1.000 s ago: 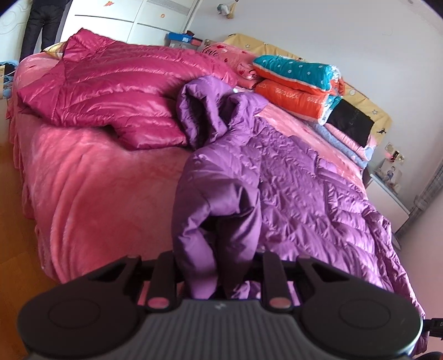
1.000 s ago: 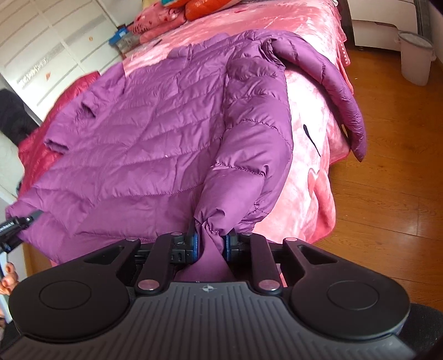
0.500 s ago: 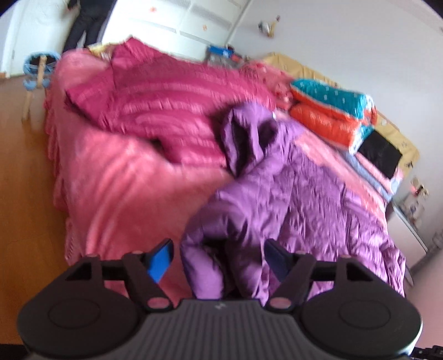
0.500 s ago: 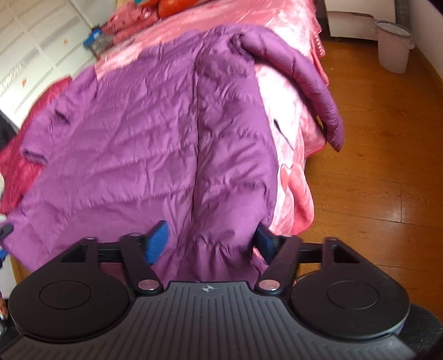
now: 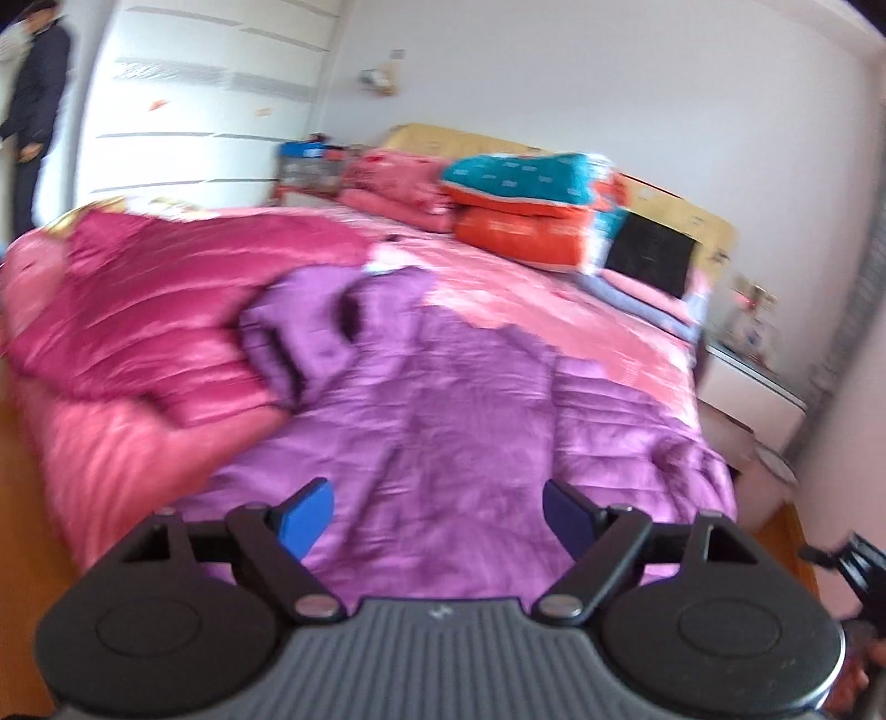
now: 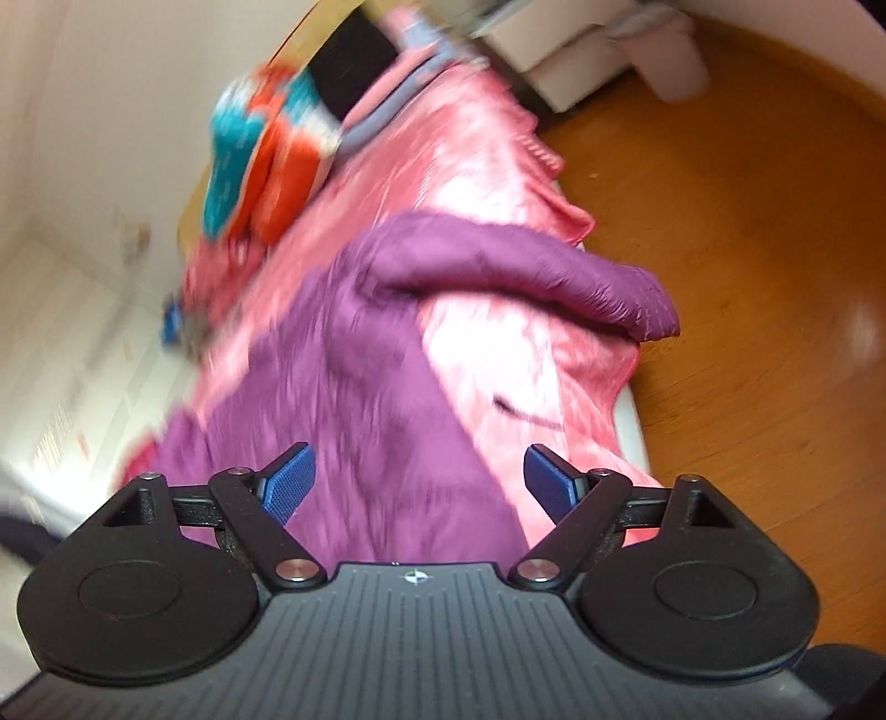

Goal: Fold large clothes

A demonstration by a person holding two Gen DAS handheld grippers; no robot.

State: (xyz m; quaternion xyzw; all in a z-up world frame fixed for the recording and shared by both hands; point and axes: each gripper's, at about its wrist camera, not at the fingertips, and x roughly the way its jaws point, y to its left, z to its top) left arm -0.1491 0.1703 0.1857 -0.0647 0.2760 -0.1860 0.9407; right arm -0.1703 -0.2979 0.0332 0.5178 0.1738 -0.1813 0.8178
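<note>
A large purple quilted jacket (image 5: 459, 410) lies spread on the pink bed (image 5: 127, 459), its hood (image 5: 310, 332) bunched toward the far left. My left gripper (image 5: 437, 518) hovers above the jacket's near edge, jaws still opening, blue pads apart with nothing between them. In the right wrist view the same jacket (image 6: 354, 387) runs up the bed, and one sleeve (image 6: 531, 277) drapes across toward the bed's right edge. My right gripper (image 6: 418, 482) hangs over the jacket, jaws still opening wide, not touching the fabric.
A magenta quilted jacket (image 5: 160, 299) lies on the bed's left side. Folded teal and orange quilts (image 5: 531, 216) and pink pillows (image 5: 398, 183) sit by the headboard. A person (image 5: 33, 116) stands by the white wardrobe. Wooden floor (image 6: 747, 232), a white nightstand (image 5: 747, 399) and a bin (image 6: 673, 52) flank the bed.
Both grippers let go of the purple sleeves they were pinching and opened wide. The left one rose and pulled back; the right one rolled and shifted, and the sleeves now lie on the jacket.
</note>
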